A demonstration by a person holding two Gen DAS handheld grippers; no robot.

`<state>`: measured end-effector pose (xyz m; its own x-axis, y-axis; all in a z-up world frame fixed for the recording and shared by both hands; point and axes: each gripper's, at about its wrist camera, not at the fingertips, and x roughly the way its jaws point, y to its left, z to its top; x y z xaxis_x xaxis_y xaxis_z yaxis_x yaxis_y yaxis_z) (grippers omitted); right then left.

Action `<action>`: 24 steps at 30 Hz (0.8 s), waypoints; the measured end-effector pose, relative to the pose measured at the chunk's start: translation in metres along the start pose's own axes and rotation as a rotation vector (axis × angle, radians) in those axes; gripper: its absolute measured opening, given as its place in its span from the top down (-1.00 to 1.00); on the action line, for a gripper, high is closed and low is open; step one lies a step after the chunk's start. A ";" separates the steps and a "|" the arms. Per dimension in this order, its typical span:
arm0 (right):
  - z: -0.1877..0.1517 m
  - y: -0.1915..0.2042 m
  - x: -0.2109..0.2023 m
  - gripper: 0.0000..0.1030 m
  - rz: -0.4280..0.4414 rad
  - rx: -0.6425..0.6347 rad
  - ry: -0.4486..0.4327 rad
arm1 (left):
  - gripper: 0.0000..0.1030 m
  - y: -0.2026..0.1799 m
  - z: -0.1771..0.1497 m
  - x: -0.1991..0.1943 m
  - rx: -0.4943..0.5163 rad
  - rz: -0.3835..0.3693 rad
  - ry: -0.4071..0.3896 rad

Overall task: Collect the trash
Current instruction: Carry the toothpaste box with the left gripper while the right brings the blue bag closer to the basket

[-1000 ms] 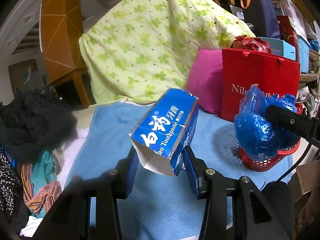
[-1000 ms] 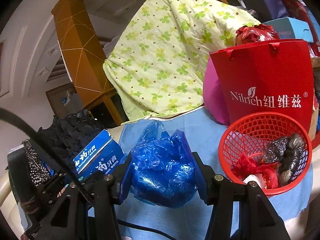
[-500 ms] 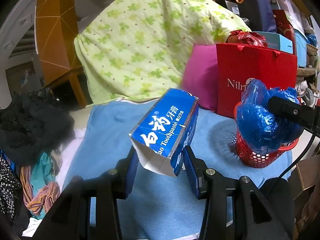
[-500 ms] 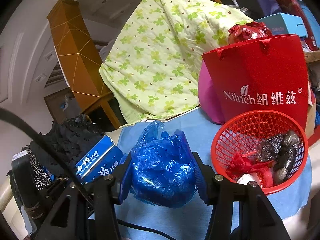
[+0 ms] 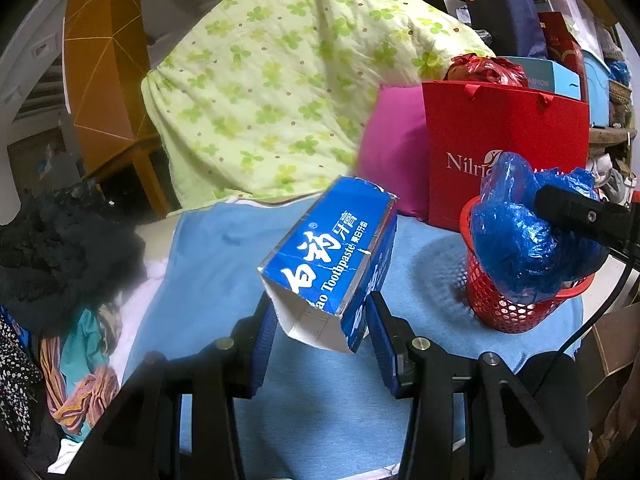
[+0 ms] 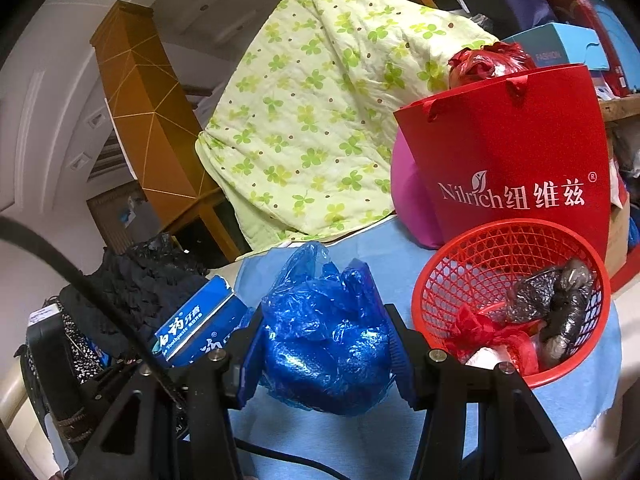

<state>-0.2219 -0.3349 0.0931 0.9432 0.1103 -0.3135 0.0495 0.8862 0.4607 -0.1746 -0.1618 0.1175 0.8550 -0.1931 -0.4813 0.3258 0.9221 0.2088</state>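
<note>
My left gripper (image 5: 320,338) is shut on a blue toothpaste box (image 5: 332,256), held tilted above the blue cloth (image 5: 224,248). My right gripper (image 6: 326,352) is shut on a crumpled blue plastic bag (image 6: 328,328), held just left of the red mesh basket (image 6: 472,256). The basket holds black and red plastic scraps (image 6: 552,300). In the left wrist view the blue bag (image 5: 524,232) hangs in front of the basket (image 5: 504,308). The toothpaste box also shows in the right wrist view (image 6: 196,324), to the left of the bag.
A red paper bag (image 6: 512,152) and a pink cushion (image 5: 392,152) stand behind the basket. A green floral quilt (image 5: 288,80) is piled at the back. Dark and striped clothes (image 5: 60,248) lie at the left. Boxes (image 5: 556,76) are stacked at the far right.
The right gripper with the blue bag has moved closer to the red basket. The left gripper holds the toothpaste box the same way and has shifted slightly towards the basket.
</note>
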 end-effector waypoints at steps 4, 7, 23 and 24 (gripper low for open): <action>0.001 -0.001 -0.001 -0.11 -0.002 0.003 -0.002 | 0.09 -0.003 0.000 0.001 0.009 -0.002 0.001; 0.001 -0.003 -0.002 -0.11 -0.005 0.007 -0.004 | 0.09 -0.004 0.000 0.001 0.013 -0.007 0.002; 0.000 -0.007 -0.009 -0.11 -0.015 0.020 -0.012 | 0.09 -0.012 0.002 0.001 0.039 -0.021 -0.002; 0.000 -0.007 -0.010 -0.11 -0.017 0.018 -0.013 | 0.09 -0.011 0.002 0.000 0.039 -0.021 -0.002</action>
<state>-0.2316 -0.3423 0.0929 0.9464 0.0892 -0.3105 0.0714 0.8797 0.4702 -0.1770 -0.1732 0.1169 0.8486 -0.2132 -0.4841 0.3593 0.9040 0.2317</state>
